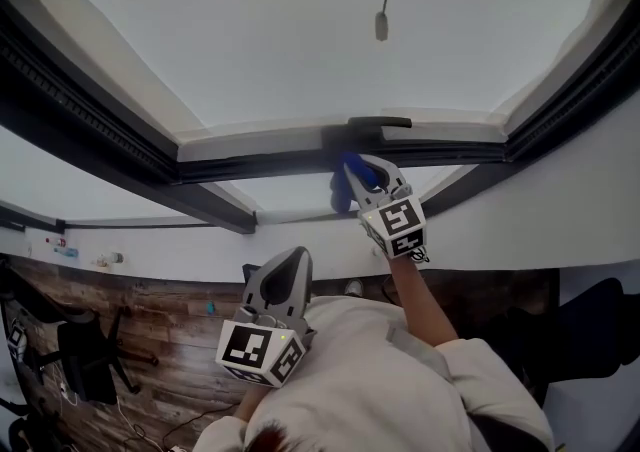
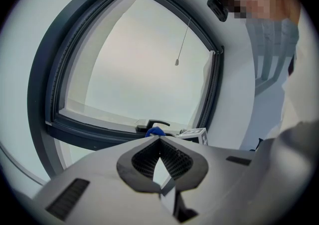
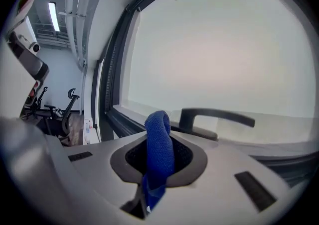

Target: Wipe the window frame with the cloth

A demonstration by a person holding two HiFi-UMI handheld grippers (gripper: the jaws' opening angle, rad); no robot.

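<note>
My right gripper (image 1: 352, 166) is shut on a folded blue cloth (image 1: 352, 178), raised to the dark lower bar of the window frame (image 1: 260, 168) just below the black handle (image 1: 380, 124). In the right gripper view the blue cloth (image 3: 159, 144) stands up between the jaws, with the black handle (image 3: 217, 116) close beyond it. My left gripper (image 1: 298, 256) hangs lower, near the person's chest, shut with nothing in it. In the left gripper view its jaws (image 2: 159, 138) meet at the tips, and the blue cloth (image 2: 155, 131) and window frame (image 2: 89, 130) lie ahead.
A blind cord with a weight (image 1: 381, 24) hangs before the pale glass. A white sill (image 1: 150, 246) runs below the frame. Below it lie a wood floor and a black office chair (image 1: 85, 355). Another person (image 2: 269, 25) stands at the right in the left gripper view.
</note>
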